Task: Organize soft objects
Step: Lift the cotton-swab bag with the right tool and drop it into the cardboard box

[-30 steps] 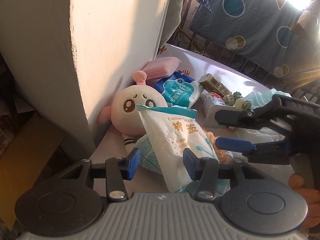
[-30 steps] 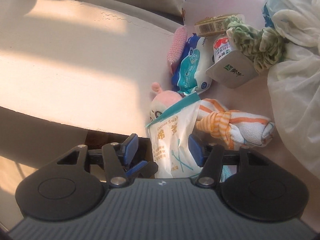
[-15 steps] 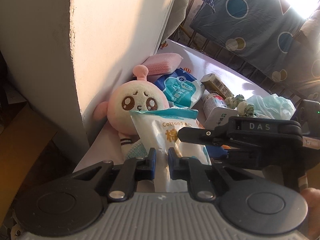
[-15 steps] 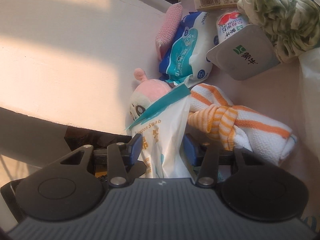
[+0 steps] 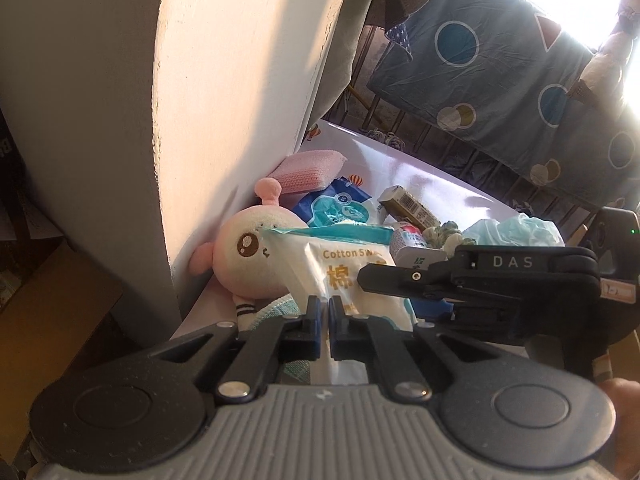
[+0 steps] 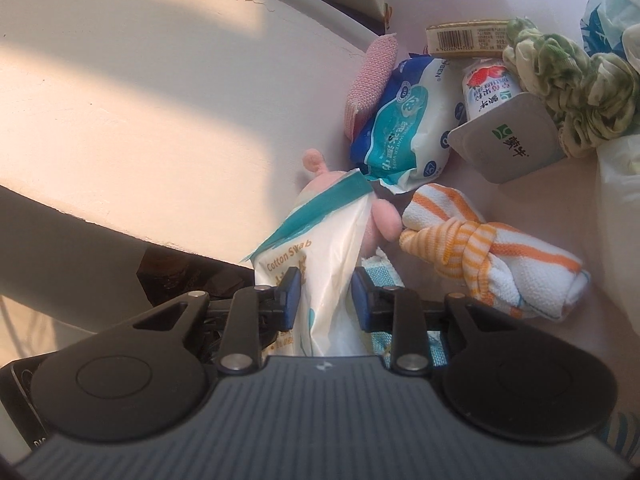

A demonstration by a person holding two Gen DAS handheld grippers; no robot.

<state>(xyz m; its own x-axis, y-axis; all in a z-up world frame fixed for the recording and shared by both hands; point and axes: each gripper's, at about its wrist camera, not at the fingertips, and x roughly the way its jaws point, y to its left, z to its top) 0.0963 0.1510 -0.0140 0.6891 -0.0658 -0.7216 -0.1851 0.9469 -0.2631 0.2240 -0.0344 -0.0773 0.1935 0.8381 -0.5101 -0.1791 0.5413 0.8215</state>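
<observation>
A white and teal cotton swab bag (image 5: 344,260) stands tilted in front of a pink plush toy (image 5: 244,256). My left gripper (image 5: 325,308) is shut on the bag's lower left edge, pads pinched tight. My right gripper (image 5: 400,294) reaches in from the right and grips the same bag. In the right wrist view the right gripper (image 6: 326,292) presses both blue pads on the bag (image 6: 320,248), crumpling it. Behind it only part of the plush toy (image 6: 384,220) shows. An orange-striped knotted towel (image 6: 492,256) lies to the right, and a teal cloth (image 6: 384,276) lies under the bag.
A pale wall (image 5: 240,80) bounds the table (image 5: 420,176) on the left. Along the wall lie a pink sponge (image 6: 372,76) and a blue wipes pack (image 6: 404,128). A yogurt cup (image 6: 508,136), barcoded box (image 6: 464,38), green scrunchie (image 6: 568,80) and plastic bag (image 5: 516,228) sit further right.
Both grippers went from open around the cotton swab bag to shut on it. The bag has risen a little and now hides more of the plush toy.
</observation>
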